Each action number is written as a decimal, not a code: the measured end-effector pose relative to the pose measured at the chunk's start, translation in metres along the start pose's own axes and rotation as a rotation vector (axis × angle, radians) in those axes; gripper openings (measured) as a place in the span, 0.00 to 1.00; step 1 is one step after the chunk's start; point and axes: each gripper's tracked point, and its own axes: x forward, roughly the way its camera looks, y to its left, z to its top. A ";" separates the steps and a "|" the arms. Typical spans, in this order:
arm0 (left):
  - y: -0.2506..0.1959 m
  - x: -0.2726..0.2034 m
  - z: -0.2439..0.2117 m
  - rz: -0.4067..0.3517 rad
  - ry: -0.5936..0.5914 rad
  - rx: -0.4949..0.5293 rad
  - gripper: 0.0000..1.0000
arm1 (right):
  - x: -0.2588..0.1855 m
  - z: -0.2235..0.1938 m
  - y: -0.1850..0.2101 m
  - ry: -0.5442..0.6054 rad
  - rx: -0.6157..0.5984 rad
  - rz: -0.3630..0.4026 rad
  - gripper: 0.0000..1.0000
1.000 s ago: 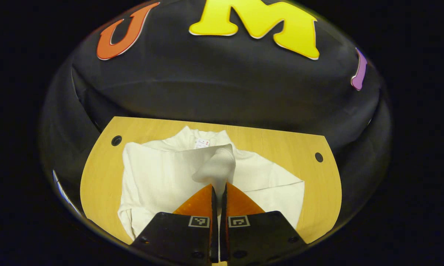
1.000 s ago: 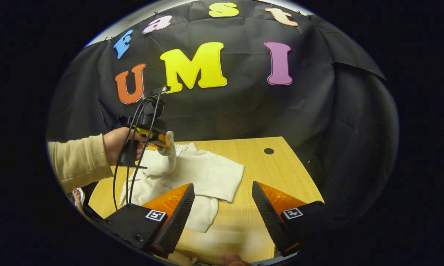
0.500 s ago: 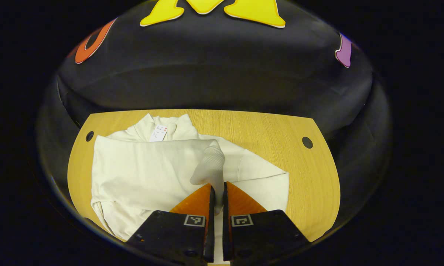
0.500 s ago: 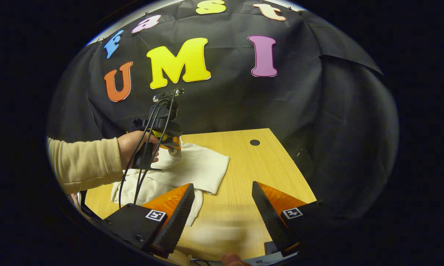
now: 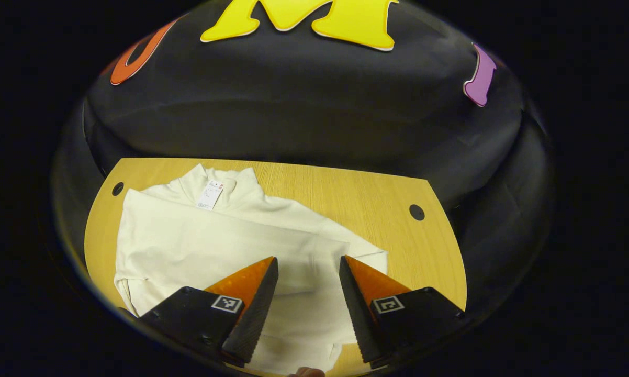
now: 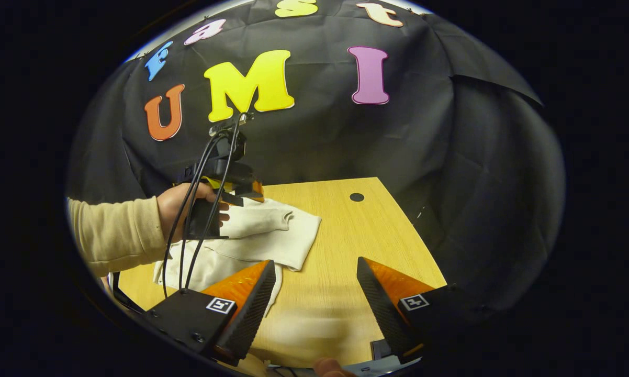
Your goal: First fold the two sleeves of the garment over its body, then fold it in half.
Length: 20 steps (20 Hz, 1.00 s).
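A cream long-sleeved garment [image 5: 215,241] lies flat on the wooden table [image 5: 346,193], collar and tag [image 5: 208,195] toward the far edge, with a sleeve folded across its body. My left gripper [image 5: 308,267] stands open just above the garment's near middle, nothing between its fingers. In the right gripper view the garment [image 6: 265,233] lies at the table's left, and the left gripper [image 6: 241,193], held by a hand in a cream sleeve [image 6: 115,230], hovers over it. My right gripper [image 6: 314,275] is open above bare table [image 6: 346,246] to the garment's right.
The table has round cable holes [image 5: 416,212] [image 5: 118,188] near its far corners and another hole [image 6: 356,197] seen in the right gripper view. Black cloth wall [image 5: 304,115] rises close behind the far edge. Black cables [image 6: 194,225] hang from the left gripper.
My left gripper was shut on the sleeve's cuff, carried it across the body, and has now opened and let it go. The sleeve lies flat. My right gripper stayed open and nearly still.
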 end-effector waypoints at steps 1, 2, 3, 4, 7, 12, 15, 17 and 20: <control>0.003 -0.002 0.002 0.003 -0.008 0.008 0.93 | 0.000 -0.001 0.001 0.003 -0.008 0.002 0.98; 0.006 -0.006 0.003 0.014 -0.016 0.021 0.94 | 0.000 0.000 0.003 0.004 -0.016 0.002 0.98; 0.007 -0.009 0.006 0.017 -0.029 0.025 0.85 | 0.003 -0.001 0.009 0.004 -0.021 0.006 0.98; 0.008 -0.013 0.007 0.014 -0.038 0.026 0.87 | 0.004 0.000 0.012 0.003 -0.026 0.003 0.98; 0.021 -0.027 0.007 0.018 -0.053 0.020 0.94 | 0.002 0.000 0.019 0.003 -0.027 0.005 0.98; 0.060 -0.059 0.005 0.054 -0.093 -0.022 0.94 | 0.007 -0.007 0.040 0.028 -0.041 0.025 0.98; 0.093 -0.078 -0.005 0.077 -0.104 -0.059 0.94 | 0.013 -0.015 0.058 0.055 -0.051 0.045 0.98; 0.119 -0.087 -0.021 0.096 -0.091 -0.080 0.94 | 0.018 -0.021 0.072 0.073 -0.055 0.063 0.98; 0.163 -0.101 -0.048 0.149 -0.066 -0.081 0.94 | 0.027 -0.035 0.093 0.117 -0.070 0.091 0.98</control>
